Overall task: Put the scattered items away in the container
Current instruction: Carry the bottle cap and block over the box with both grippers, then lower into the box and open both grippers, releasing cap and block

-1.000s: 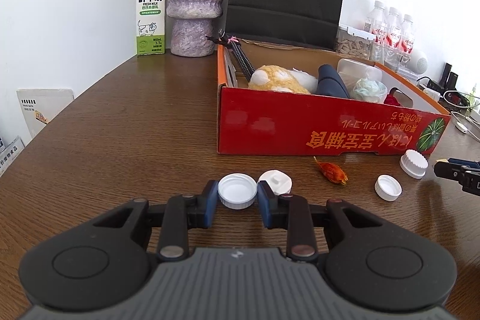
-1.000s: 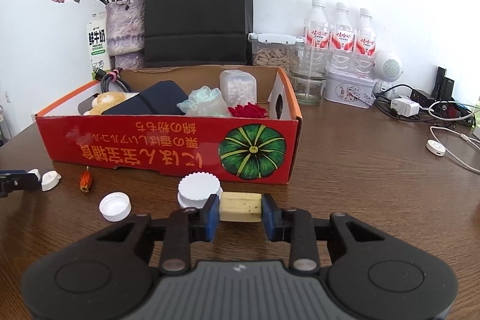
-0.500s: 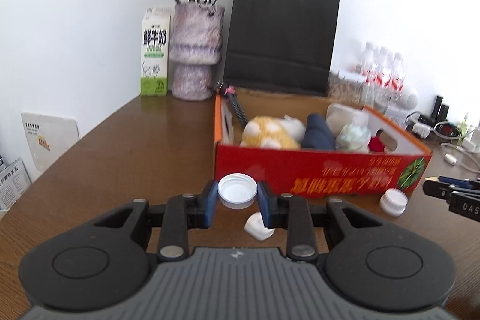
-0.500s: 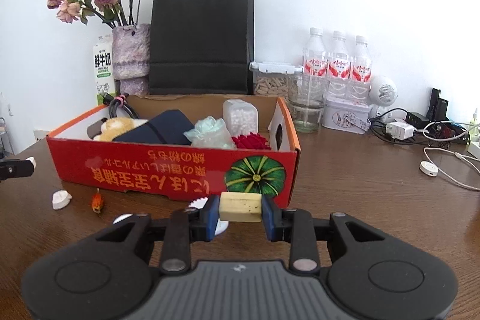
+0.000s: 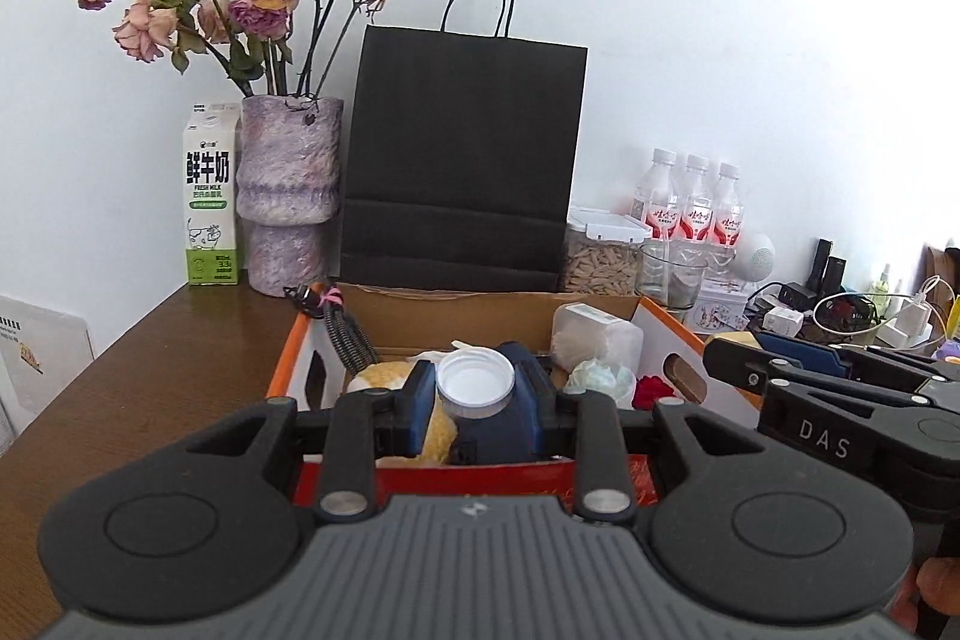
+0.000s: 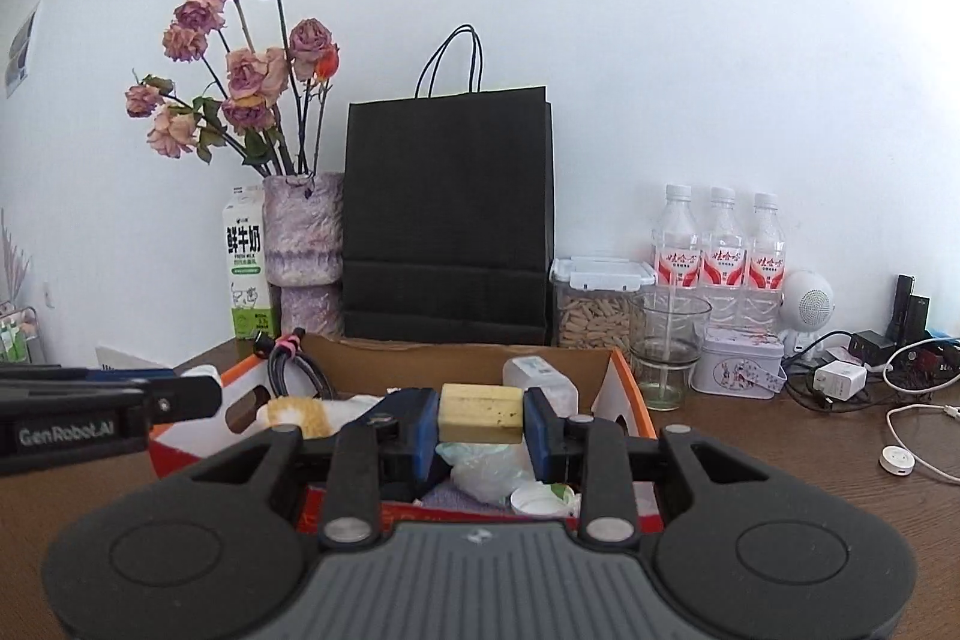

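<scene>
My left gripper (image 5: pixel 475 397) is shut on a white bottle cap (image 5: pixel 475 390) and holds it above the red cardboard box (image 5: pixel 492 319). My right gripper (image 6: pixel 480 415) is shut on a yellowish block (image 6: pixel 479 405) and holds it over the same box (image 6: pixel 474 358). The box holds a yellow plush toy (image 5: pixel 384 379), a dark blue item (image 5: pixel 501 433), a pale green bundle (image 5: pixel 600 377), a white tub (image 5: pixel 594 331), a red flower (image 5: pixel 654 391) and a black cable (image 5: pixel 345 325). A white cap (image 6: pixel 540 499) lies below the right gripper. The right gripper also shows in the left wrist view (image 5: pixel 720 347).
Behind the box stand a black paper bag (image 5: pixel 462 172), a purple vase with dried roses (image 5: pixel 288 196) and a milk carton (image 5: pixel 209 196). At the back right are a jar (image 6: pixel 597 307), a glass (image 6: pixel 669 346), three water bottles (image 6: pixel 720 250), a tin (image 6: pixel 738 361) and chargers with cables (image 6: pixel 852 376).
Both grippers have lifted off the table with their loads and moved forward over the box. The loose caps and orange item on the table have dropped out of view.
</scene>
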